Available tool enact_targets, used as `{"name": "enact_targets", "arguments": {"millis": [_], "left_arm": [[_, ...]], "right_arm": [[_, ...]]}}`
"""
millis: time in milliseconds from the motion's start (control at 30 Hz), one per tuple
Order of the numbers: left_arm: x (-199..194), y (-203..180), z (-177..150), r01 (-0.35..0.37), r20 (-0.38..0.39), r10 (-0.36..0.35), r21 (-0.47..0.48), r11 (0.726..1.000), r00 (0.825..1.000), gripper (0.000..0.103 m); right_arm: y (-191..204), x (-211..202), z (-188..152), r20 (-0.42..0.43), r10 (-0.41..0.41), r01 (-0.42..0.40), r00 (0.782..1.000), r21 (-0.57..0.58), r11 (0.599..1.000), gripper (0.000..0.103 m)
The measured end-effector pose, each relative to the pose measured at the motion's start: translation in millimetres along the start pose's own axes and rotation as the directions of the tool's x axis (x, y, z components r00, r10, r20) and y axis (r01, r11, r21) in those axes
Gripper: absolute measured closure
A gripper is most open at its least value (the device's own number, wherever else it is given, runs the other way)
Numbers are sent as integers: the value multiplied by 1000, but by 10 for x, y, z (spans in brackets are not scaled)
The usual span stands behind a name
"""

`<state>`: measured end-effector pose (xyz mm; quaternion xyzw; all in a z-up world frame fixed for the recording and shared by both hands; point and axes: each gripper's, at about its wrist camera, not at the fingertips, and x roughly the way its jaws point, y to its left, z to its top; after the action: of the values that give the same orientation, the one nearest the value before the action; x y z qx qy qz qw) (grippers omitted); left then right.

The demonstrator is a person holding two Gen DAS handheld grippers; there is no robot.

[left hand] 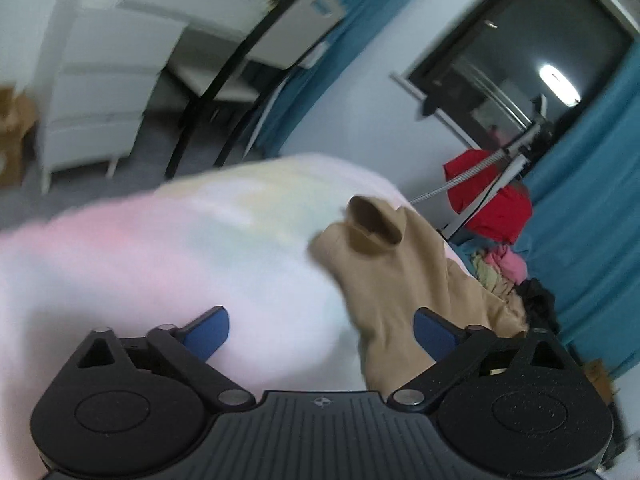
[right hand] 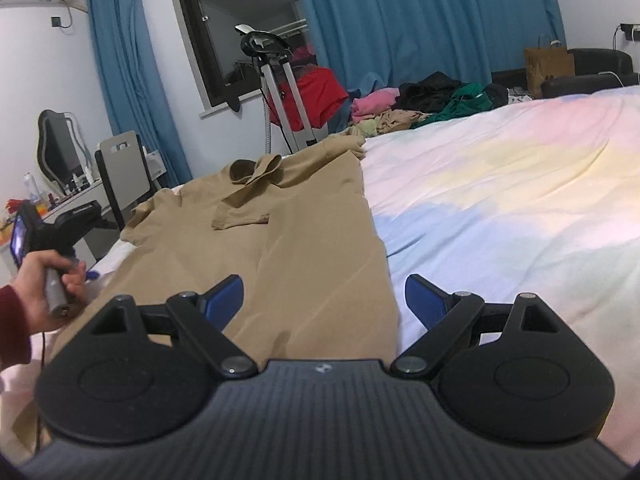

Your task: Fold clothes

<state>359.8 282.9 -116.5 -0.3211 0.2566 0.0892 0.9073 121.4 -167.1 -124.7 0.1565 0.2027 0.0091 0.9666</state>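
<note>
Tan collared shirt (right hand: 304, 240) flat on pastel bedspread (right hand: 500, 208), one sleeve folded inward

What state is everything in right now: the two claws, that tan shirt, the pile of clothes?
Left claw: open, holding nothing.
Right claw: open, holding nothing.
Tan shirt: spread on the bed, one sleeve folded inward.
Clothes pile: unfolded, heaped.

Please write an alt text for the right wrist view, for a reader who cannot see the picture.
A tan shirt lies spread on a bed with a pastel cover, one sleeve folded in over its middle. The right gripper is open just above the shirt's near edge. Far left, a hand holds the handle of the other gripper; a pile of clothes lies beyond, before blue curtains.
</note>
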Motion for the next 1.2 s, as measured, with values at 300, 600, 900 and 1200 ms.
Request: {"name": "enact_targets", "arguments": {"millis": [300, 600, 900, 1200], "left_arm": [[886, -720, -72, -139, 41, 133, 346, 928, 990, 39], [718, -1600, -252, -239, 215, 131, 610, 755, 968, 95], [168, -3175, -1335, 22, 52, -149, 887, 461, 987, 95], [258, -3320, -1969, 188, -134, -139, 826, 531, 981, 48]], "right_arm": [[-46, 457, -175, -97, -27, 29, 995, 17, 999, 14], [-160, 473, -112, -118, -16, 27, 993, 91, 995, 14], [-330, 268, 39, -58, -25, 34, 998, 169, 985, 14], [-496, 287, 101, -34, -58, 63, 998, 198, 978, 14]]}}
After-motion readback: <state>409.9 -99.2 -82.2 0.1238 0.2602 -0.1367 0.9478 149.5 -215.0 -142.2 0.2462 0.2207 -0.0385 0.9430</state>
